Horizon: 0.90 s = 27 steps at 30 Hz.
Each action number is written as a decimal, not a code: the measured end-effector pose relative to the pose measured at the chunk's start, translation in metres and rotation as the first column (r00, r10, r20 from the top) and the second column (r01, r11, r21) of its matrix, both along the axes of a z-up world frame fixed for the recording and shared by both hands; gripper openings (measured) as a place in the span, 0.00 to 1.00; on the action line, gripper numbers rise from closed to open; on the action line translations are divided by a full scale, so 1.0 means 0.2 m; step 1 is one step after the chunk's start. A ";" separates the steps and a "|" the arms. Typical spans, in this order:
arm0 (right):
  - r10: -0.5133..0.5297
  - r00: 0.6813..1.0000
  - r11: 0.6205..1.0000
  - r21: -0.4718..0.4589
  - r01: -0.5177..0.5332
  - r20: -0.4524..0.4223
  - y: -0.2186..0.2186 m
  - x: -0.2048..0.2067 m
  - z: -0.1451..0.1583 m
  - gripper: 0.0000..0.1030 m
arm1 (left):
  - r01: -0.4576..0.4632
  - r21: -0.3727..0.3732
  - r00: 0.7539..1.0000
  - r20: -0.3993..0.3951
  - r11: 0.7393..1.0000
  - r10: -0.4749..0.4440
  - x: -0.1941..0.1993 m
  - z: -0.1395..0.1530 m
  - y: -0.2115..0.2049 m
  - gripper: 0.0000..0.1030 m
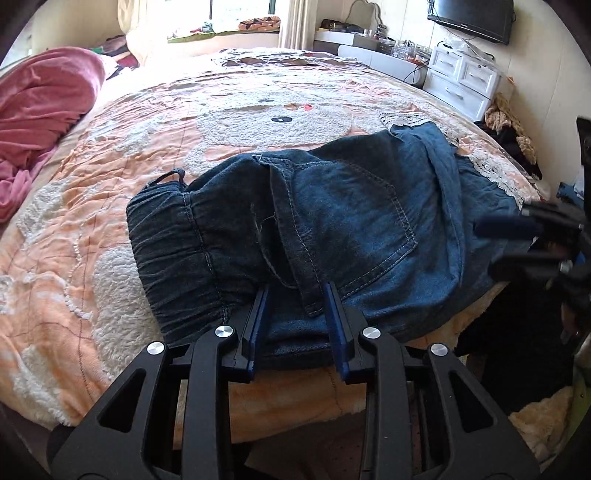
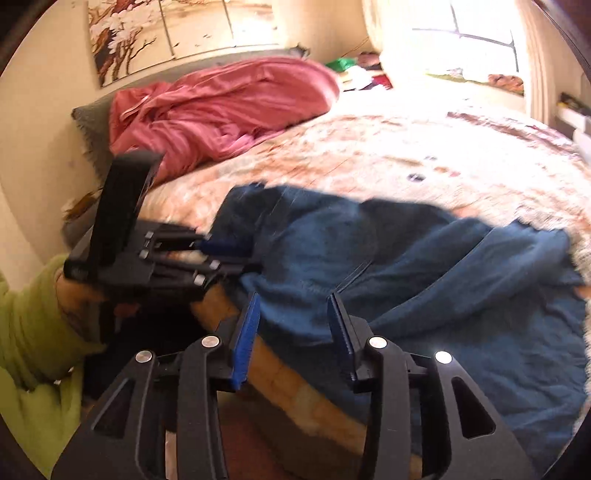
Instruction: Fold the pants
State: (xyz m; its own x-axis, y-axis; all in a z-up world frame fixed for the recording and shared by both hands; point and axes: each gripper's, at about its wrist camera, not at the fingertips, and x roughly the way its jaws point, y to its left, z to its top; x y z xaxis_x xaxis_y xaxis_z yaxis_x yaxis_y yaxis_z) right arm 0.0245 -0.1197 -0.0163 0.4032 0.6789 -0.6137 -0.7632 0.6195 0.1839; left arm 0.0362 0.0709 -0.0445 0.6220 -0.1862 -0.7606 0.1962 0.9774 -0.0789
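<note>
Blue denim pants [image 1: 343, 221] lie folded over on the peach bedspread near the bed's front edge, elastic waistband to the left, back pocket up. My left gripper [image 1: 297, 295] is open, its blue pads at the pants' near edge with the fabric between them. My right gripper [image 2: 293, 306] is open, just above the pants [image 2: 424, 277] at the bed's edge. The right gripper also shows at the right edge of the left wrist view [image 1: 517, 236]. The left gripper shows blurred in the right wrist view [image 2: 218, 251].
A pink blanket [image 1: 44, 107] is heaped at the bed's head. White drawers [image 1: 461, 77] and a wall TV [image 1: 472, 16] stand beyond the bed. The bedspread [image 1: 147, 122] stretches wide behind the pants. The floor lies below the bed's front edge.
</note>
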 end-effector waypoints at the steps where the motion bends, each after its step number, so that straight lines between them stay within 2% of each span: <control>1: -0.017 1.000 1.000 -0.007 0.017 0.015 0.02 0.01 0.01 0.36 | -0.001 0.003 1.000 0.002 1.000 0.001 0.00 0.00 0.00 0.22; 4: -0.061 0.998 0.995 -0.082 0.062 0.025 0.10 0.06 -0.03 0.36 | -0.001 -0.005 1.000 0.002 1.000 0.001 0.00 0.00 0.00 0.22; 6: -0.066 0.998 0.990 -0.123 0.066 0.002 0.14 0.10 -0.08 0.36 | -0.001 -0.009 1.000 0.003 1.000 0.001 0.00 0.00 0.00 0.22; 8: -0.091 0.996 0.972 -0.217 0.084 -0.020 0.17 0.13 -0.17 0.36 | 0.001 -0.005 1.000 0.004 1.000 -0.001 0.00 0.00 0.00 0.22; 9: -0.101 0.994 0.970 -0.226 0.089 -0.040 0.16 0.14 -0.20 0.36 | 0.003 -0.006 1.000 0.000 1.000 -0.003 0.01 0.00 0.00 0.22; 11: -0.121 0.991 0.976 -0.190 0.109 -0.056 0.14 0.15 -0.21 0.36 | 0.001 0.002 1.000 0.002 1.000 -0.001 0.01 -0.01 -0.01 0.22; 14: -0.114 0.992 0.975 -0.198 0.102 -0.046 0.14 0.15 -0.21 0.36 | 0.000 0.012 1.000 0.008 1.000 0.000 0.01 -0.01 -0.02 0.22; 18: -0.106 0.992 0.984 -0.151 0.094 -0.070 0.09 0.14 -0.18 0.37 | -0.009 -0.002 0.999 0.030 1.000 0.009 0.00 0.03 -0.01 0.22; 20: -0.106 0.992 0.989 -0.107 0.098 -0.071 0.04 0.14 -0.13 0.46 | -0.002 -0.020 0.998 0.056 1.000 0.003 -0.03 0.07 -0.01 0.24; 24: -0.154 0.987 0.986 -0.065 0.151 -0.039 -0.09 0.14 -0.03 0.50 | -0.002 -0.077 0.997 0.072 0.997 0.007 -0.06 0.16 0.00 0.33; 27: -0.233 0.972 0.971 -0.065 0.230 -0.028 -0.22 0.17 0.01 0.57 | 0.008 -0.063 0.994 0.106 0.998 -0.001 -0.07 0.23 -0.03 0.39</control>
